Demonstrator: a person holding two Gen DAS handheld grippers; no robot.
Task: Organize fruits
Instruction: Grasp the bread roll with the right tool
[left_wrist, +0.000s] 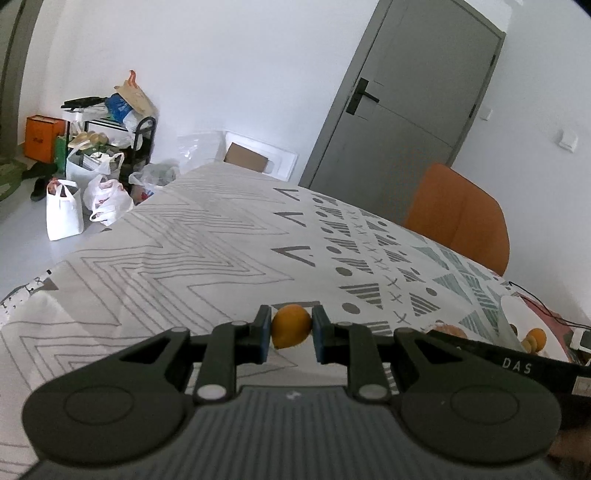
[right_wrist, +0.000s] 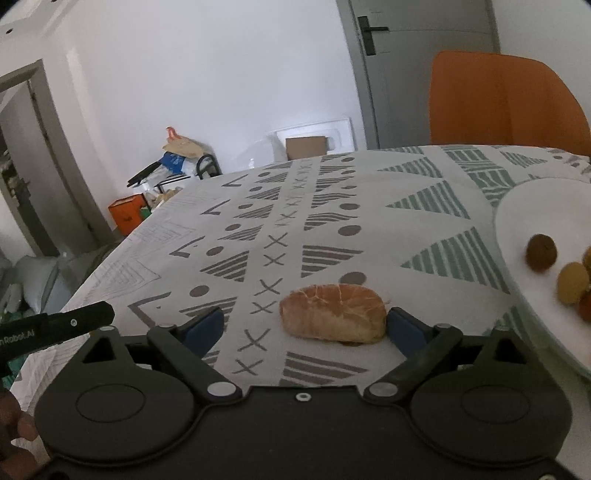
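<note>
left gripper (left_wrist: 290, 334): small orange fruit (left_wrist: 291, 331) is clamped | right gripper (right_wrist: 304, 326): spread wide, peeled segment (right_wrist: 332, 314) lies crosswise between fingers, touching the right one | plate (right_wrist: 517, 221) is seen to the right

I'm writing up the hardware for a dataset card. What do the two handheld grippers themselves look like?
Both look alike: matte black bodies with two round discs, black linkage arms on silver pivot pins, and blue pads on the fingertips. The left gripper has a ribbed grey centre panel; the right gripper has a plain black one. White lettering marks each gripper's side bar, seen from the other camera.
</note>
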